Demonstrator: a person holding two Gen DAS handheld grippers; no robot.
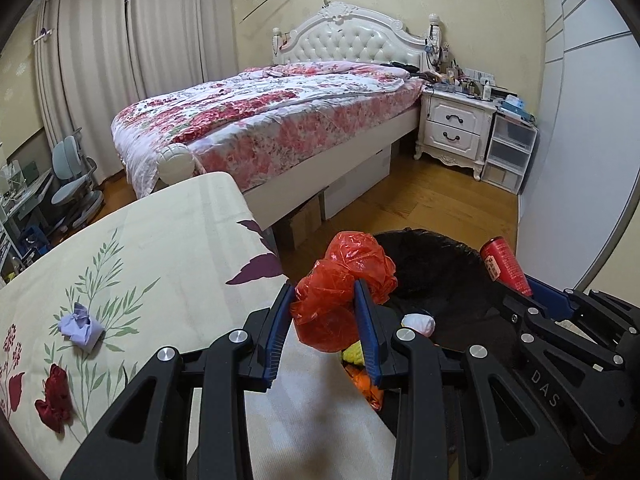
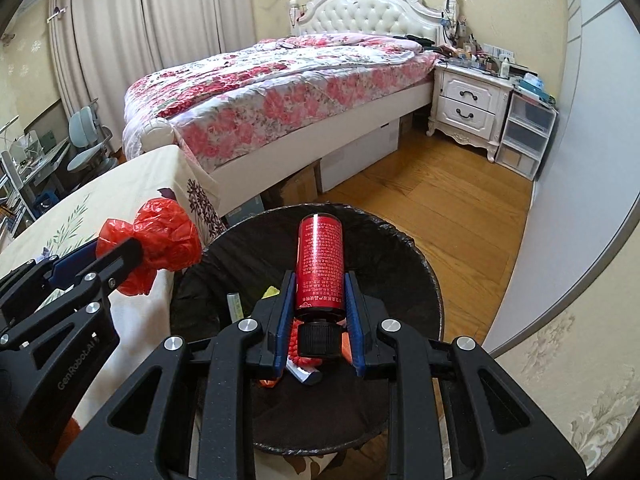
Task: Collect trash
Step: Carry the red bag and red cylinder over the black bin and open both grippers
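Purple paper wad [image 1: 80, 327] lies on floral tabletop [image 1: 168, 240], still uncollected. Left gripper [image 1: 325, 322], jaws clamped on crumpled red plastic bag [image 1: 344, 288], holds it at table edge beside bin, likely for drop. Black-lined trash bin [image 2: 400, 240] sits just right of table, mouth open, trash inside. Right gripper [image 2: 319, 312] pinches red bottle [image 2: 319, 264] over bin centre, cap toward camera. Bare floor beyond rim.

Left gripper [image 1: 324, 312] clamping crumpled red plastic bag [image 1: 344, 292], black-lined bin [image 1: 436, 272] just beyond
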